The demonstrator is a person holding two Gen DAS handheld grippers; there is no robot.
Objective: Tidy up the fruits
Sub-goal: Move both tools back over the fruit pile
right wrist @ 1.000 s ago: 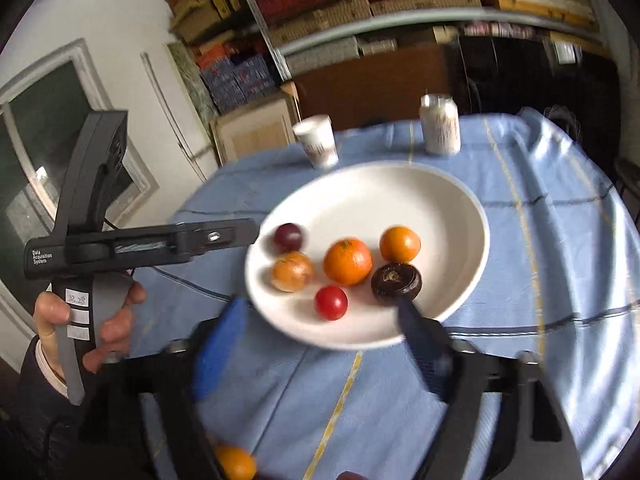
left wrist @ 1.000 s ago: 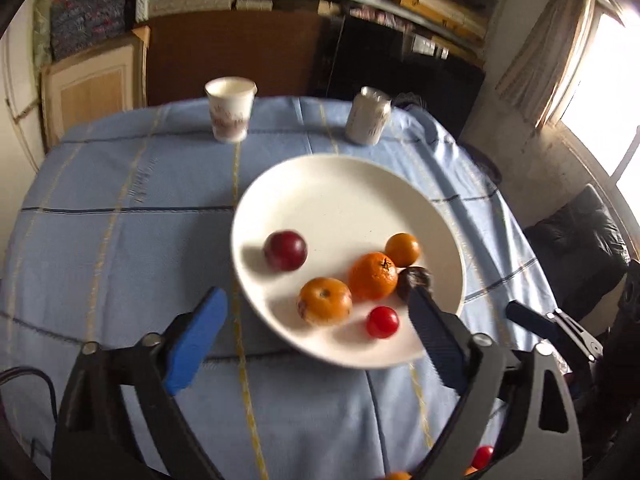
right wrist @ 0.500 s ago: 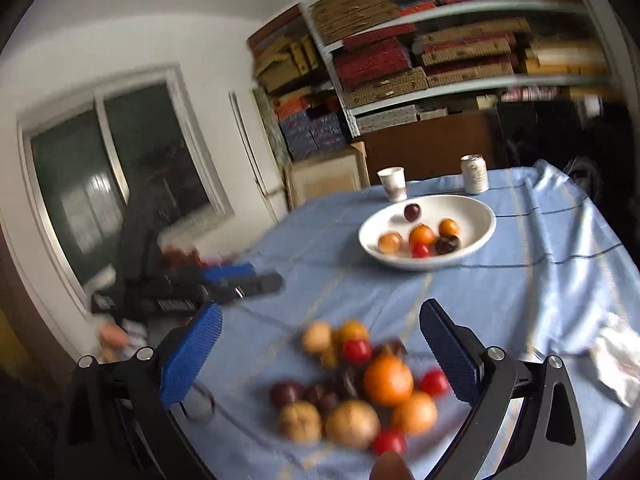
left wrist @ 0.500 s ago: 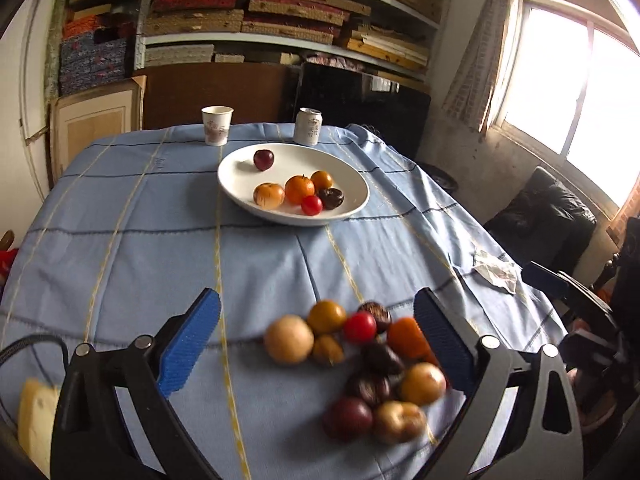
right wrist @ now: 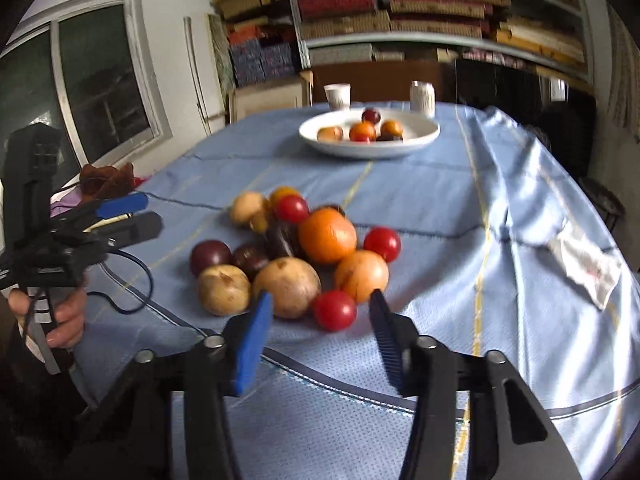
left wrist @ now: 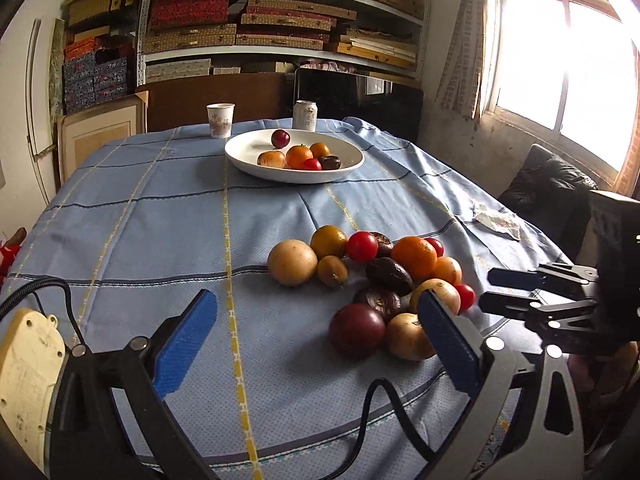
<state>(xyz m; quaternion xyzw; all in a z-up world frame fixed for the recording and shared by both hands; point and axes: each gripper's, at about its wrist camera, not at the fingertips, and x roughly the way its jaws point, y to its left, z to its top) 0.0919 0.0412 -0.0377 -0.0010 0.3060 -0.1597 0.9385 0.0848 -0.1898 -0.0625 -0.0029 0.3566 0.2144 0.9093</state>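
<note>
Fruits [right wrist: 304, 256] lie heaped on the near part of the blue-clothed surface [left wrist: 160, 216], just ahead of both claws. Farther back, the white plate [left wrist: 256, 166] already holds six pieces. The right claw [right wrist: 320, 344] is nearer, wide open and empty, with a small red tomato [right wrist: 334, 310] straight ahead of its gap, which likely makes that the next pick. The left claw [left wrist: 316, 344], also wide open and empty, has the heap ahead toward its right finger.
</note>
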